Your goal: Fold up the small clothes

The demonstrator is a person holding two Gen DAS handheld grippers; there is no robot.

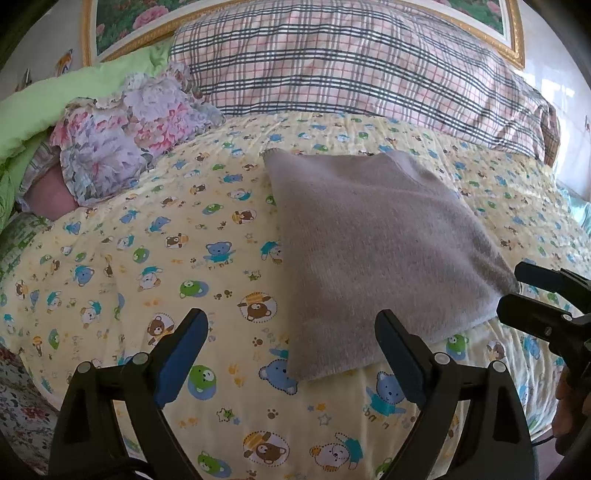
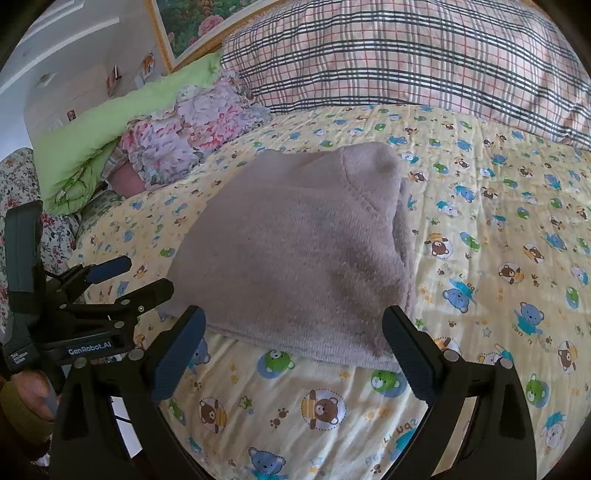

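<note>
Nearest, our left gripper (image 1: 290,350) and right gripper (image 2: 293,349) hover with fingers spread, grasping nothing. Just beyond, the grey knit garment (image 1: 373,240) lies folded on the bear-print quilt (image 1: 147,258). We judge that pressing its layers flat and square would finish it. Behind lies a plaid pillow (image 1: 351,62).

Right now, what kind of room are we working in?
Most likely a bedroom: the gray garment lies folded on a bed covered by a bear-print sheet, with a plaid pillow and a framed flower picture behind.
</note>
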